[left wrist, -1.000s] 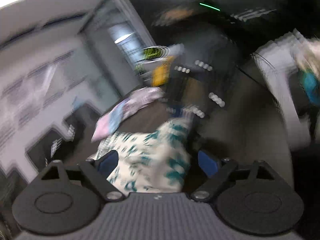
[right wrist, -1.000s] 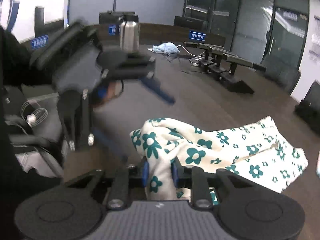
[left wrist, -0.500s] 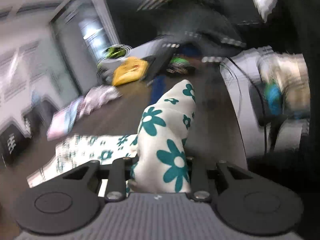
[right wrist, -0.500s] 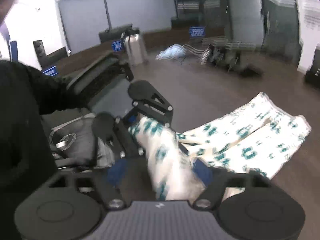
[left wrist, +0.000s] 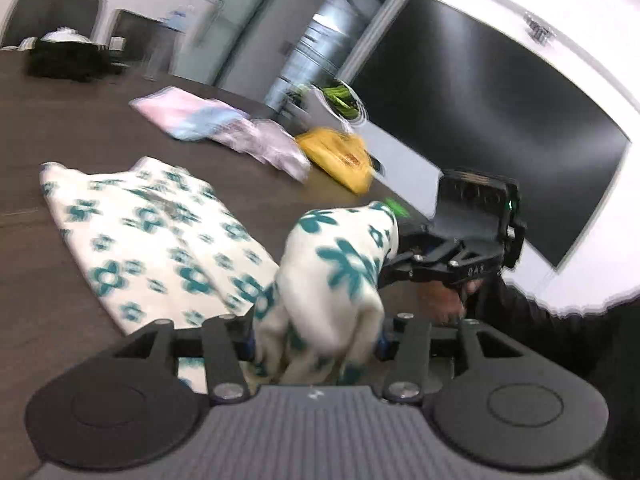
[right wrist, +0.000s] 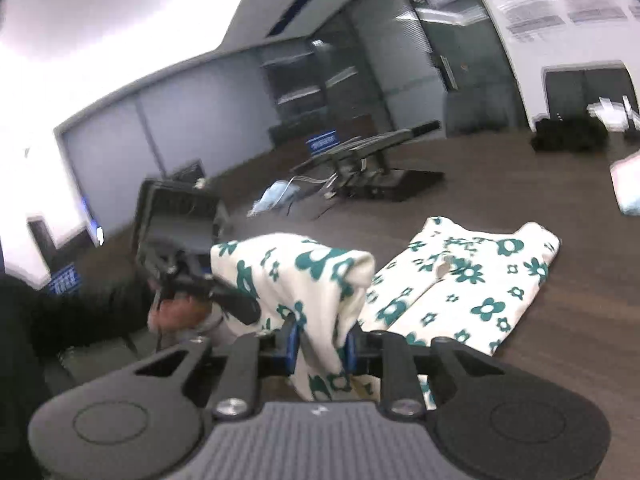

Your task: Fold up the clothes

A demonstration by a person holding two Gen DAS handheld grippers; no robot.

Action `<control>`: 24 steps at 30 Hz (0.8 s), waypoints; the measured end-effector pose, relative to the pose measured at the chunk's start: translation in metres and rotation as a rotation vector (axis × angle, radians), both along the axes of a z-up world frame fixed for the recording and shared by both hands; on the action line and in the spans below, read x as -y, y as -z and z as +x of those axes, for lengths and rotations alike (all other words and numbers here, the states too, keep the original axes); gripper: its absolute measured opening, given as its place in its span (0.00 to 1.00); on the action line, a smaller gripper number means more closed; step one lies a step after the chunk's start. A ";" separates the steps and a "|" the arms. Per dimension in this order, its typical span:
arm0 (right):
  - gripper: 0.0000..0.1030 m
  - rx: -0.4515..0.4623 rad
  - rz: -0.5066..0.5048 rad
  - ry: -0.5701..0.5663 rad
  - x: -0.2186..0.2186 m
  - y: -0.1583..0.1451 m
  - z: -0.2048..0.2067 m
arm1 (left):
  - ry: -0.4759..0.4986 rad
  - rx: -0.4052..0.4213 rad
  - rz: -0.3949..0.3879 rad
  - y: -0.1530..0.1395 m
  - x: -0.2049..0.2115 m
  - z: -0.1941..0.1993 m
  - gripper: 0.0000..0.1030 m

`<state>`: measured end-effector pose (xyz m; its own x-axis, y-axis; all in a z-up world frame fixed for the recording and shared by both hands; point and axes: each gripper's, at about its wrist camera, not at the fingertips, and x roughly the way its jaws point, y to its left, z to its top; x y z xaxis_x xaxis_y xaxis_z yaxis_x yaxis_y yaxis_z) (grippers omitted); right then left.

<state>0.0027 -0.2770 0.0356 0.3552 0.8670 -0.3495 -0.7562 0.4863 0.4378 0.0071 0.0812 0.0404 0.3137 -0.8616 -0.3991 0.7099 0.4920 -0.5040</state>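
Lifting the flowered garment (left wrist: pixel 332 280) in both clamped tongs, left (left wrist: pixel 316 346) and right (right wrist: pixel 320 344) (mid-fold, I judge); next, lay it over the half on the table (left wrist: pixel 48 280).

Garment (left wrist: pixel 160 236): cream-white, scattered teal flowers, large and small. Table (left wrist: pixel 60 120) beneath it: dark brown. Beyond the garment, folded cloth (left wrist: pixel 192 114): pale pink and light blue; next along, folded cloth (left wrist: pixel 272 144): pale lilac; after that, bag (left wrist: pixel 340 156): yellow. Left gripper (left wrist: pixel 316 346): black, blue pads (left wrist: pixel 249 344). Right gripper (right wrist: pixel 320 344): black, blue pads (right wrist: pixel 293 340). Sleeve (right wrist: pixel 80 316): black.
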 end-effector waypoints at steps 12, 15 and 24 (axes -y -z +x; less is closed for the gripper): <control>0.17 -0.207 0.019 0.150 -0.012 0.042 0.039 | -0.341 -0.289 -0.073 0.039 -0.009 0.037 0.50; 0.16 -0.227 0.025 0.180 -0.013 0.048 0.040 | -0.365 -0.219 -0.040 0.031 -0.007 0.033 0.50; 0.26 -0.081 -0.105 0.323 -0.011 0.022 0.006 | -0.431 -0.105 0.073 0.017 -0.025 0.017 0.63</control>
<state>0.0083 -0.2660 0.0139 0.5727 0.6724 -0.4690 -0.5209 0.7402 0.4251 0.0238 0.1061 0.0237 0.5924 -0.6295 -0.5028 0.3788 0.7685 -0.5158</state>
